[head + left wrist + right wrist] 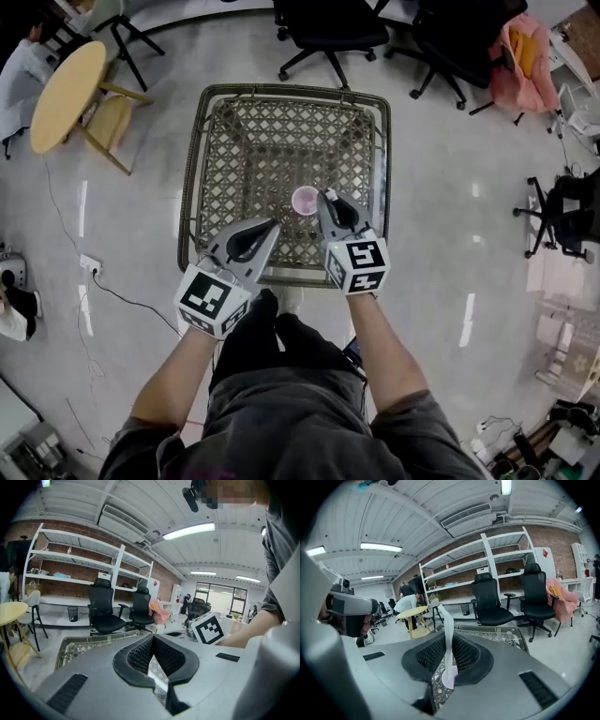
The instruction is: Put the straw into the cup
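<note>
A small pink cup (pixel 305 200) stands upright on the wicker table (pixel 246 141), near its front edge. My right gripper (pixel 327 198) hovers just right of the cup, its tips close to the rim. It is shut on a white straw (pixel 447 641), which stands upright between the jaws and pokes out above them. A pale pink shape shows through the gap under the straw in the right gripper view. My left gripper (pixel 273 224) is a little left of and nearer than the cup. Its jaws meet at the tip (pixel 152 638) with nothing between them.
The table has a woven lattice top inside a metal rim (pixel 197 169). Black office chairs (pixel 328 33) stand beyond it, and a round yellow table (pixel 66 94) sits at the far left. A cable (pixel 122 295) runs across the floor on the left.
</note>
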Demonstrator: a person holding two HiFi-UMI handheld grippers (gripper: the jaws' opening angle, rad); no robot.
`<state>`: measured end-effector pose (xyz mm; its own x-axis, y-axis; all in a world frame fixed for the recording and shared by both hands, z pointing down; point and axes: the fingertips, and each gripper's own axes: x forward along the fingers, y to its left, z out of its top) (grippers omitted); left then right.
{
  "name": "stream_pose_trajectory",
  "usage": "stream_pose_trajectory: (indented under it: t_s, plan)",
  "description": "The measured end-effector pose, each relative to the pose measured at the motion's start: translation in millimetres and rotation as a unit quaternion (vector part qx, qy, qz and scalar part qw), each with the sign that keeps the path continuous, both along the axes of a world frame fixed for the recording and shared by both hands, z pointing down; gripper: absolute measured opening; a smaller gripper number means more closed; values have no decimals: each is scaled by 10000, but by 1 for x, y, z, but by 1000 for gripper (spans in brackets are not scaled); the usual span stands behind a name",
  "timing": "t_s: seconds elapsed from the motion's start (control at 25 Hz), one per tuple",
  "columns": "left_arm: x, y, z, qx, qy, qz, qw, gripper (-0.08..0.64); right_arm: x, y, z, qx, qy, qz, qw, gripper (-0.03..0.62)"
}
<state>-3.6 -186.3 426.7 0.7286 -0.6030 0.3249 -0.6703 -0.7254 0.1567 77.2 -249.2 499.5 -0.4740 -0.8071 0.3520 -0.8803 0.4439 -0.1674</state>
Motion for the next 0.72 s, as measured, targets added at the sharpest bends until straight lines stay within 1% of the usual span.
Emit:
stream_pose_trajectory:
  t_s: [0.32, 0.48, 0.72]
  plan:
    - [5, -22, 18, -40, 26, 73, 10000, 9, -3, -16, 24, -121, 28, -14, 9999, 44]
    - [-1, -25, 31, -83, 38, 50, 9999, 9, -9, -19, 40, -178, 102, -49, 9998, 43]
    - [-5, -30, 49, -220, 92, -3, 9997, 9, -14, -23, 66, -379, 255, -129, 9989, 44]
